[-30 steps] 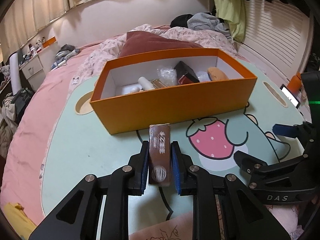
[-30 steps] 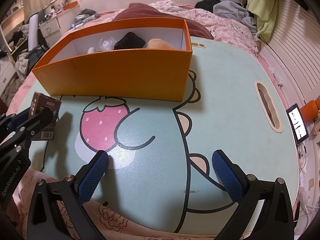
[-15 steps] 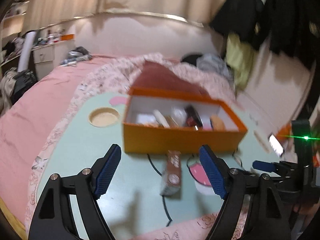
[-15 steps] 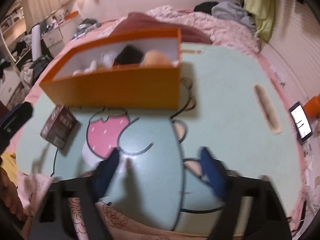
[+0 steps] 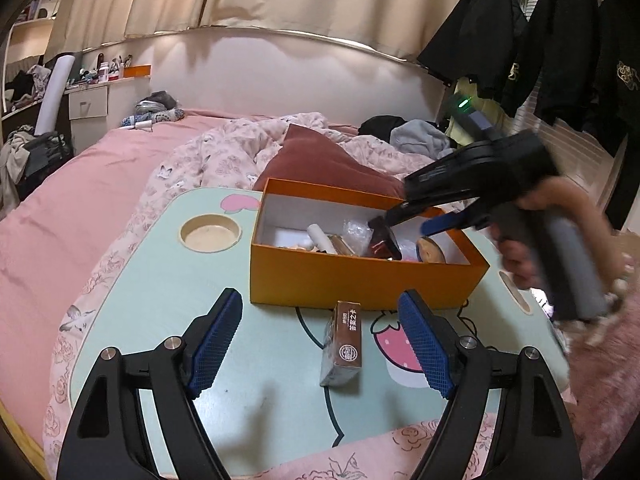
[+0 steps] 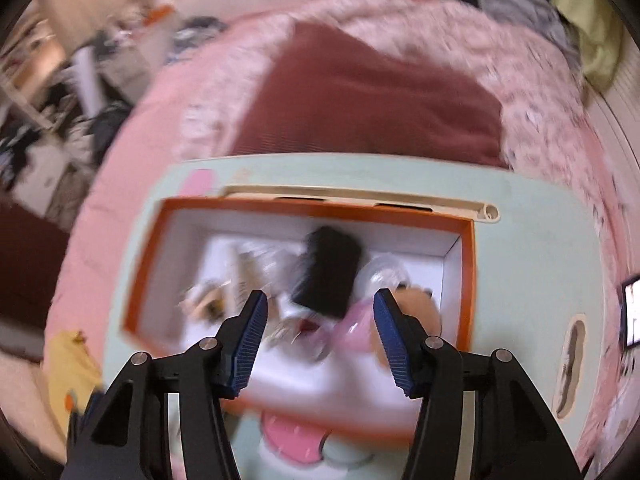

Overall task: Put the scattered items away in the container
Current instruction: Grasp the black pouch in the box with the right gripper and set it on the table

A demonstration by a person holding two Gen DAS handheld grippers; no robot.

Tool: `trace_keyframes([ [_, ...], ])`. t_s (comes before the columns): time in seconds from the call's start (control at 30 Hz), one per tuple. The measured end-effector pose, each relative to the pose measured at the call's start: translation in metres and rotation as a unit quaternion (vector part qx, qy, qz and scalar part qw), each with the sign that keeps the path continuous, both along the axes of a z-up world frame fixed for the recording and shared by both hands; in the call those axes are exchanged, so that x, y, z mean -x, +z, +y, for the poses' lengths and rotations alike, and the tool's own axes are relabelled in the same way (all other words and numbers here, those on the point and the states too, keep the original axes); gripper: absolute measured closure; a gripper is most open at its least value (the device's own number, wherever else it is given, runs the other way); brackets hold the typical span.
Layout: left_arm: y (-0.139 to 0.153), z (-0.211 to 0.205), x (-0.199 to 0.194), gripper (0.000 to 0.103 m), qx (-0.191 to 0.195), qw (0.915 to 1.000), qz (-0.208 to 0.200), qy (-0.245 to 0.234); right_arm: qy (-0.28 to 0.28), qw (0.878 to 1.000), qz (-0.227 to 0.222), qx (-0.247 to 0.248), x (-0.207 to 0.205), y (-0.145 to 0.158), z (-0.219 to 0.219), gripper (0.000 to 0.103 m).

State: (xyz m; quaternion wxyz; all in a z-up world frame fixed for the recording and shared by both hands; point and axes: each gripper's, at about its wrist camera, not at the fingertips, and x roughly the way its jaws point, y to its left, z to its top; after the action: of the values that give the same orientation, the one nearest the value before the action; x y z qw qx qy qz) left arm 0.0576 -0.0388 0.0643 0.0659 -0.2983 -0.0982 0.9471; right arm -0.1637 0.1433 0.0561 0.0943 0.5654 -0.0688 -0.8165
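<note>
The orange box (image 5: 360,280) stands on the mint lap table (image 5: 160,300) and holds several items, among them a black case (image 5: 384,236) and a white tube (image 5: 320,236). A brown carton (image 5: 347,340) lies flat on the table in front of the box. My left gripper (image 5: 320,344) is open, its blue pads wide apart on either side of the carton and clear of it. A hand holds my right gripper (image 5: 412,222) tilted down over the box's right half. In the blurred right wrist view my right gripper (image 6: 320,336) is closing above the black case (image 6: 328,272), with nothing pressed between its pads.
The table rests on a bed with pink bedding (image 5: 60,220) and a dark red pillow (image 5: 320,160) just behind the box. A round cup recess (image 5: 210,234) lies left of the box and a slot (image 6: 572,344) to its right. Dark clothes (image 5: 540,40) hang at the right.
My left gripper opened and let go of the brown carton, which now lies on the table, and drew back. My right gripper swung from the table front to above the box, jaws narrower.
</note>
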Motion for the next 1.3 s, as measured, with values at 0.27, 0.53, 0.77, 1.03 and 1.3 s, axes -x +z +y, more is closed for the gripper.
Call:
trace_keyframes([
  [0.27, -0.004, -0.005, -0.001, 0.023, -0.018, 0.9998, -0.005, -0.002, 0.012, 0.999, -0.036, -0.023, 0.024, -0.020, -0.011, 0.048],
  [0.53, -0.006, -0.008, 0.000, 0.023, -0.031, 0.9995, -0.011, 0.000, 0.034, 0.998, -0.025, -0.046, 0.023, -0.026, -0.024, 0.063],
  [0.77, -0.006, -0.008, 0.001, 0.023, -0.029, 0.9995, -0.013, 0.001, 0.024, 1.000, -0.004, -0.020, 0.011, -0.014, -0.014, 0.063],
  [1.03, -0.006, -0.021, 0.002, 0.023, -0.035, 0.9990, -0.015, 0.022, 0.067, 0.994, 0.079, 0.034, -0.064, 0.056, -0.007, 0.063],
  [1.3, -0.002, -0.025, 0.010, 0.023, -0.036, 0.9988, -0.026, 0.018, 0.093, 0.993, 0.031, 0.070, -0.155, 0.003, 0.008, 0.063],
])
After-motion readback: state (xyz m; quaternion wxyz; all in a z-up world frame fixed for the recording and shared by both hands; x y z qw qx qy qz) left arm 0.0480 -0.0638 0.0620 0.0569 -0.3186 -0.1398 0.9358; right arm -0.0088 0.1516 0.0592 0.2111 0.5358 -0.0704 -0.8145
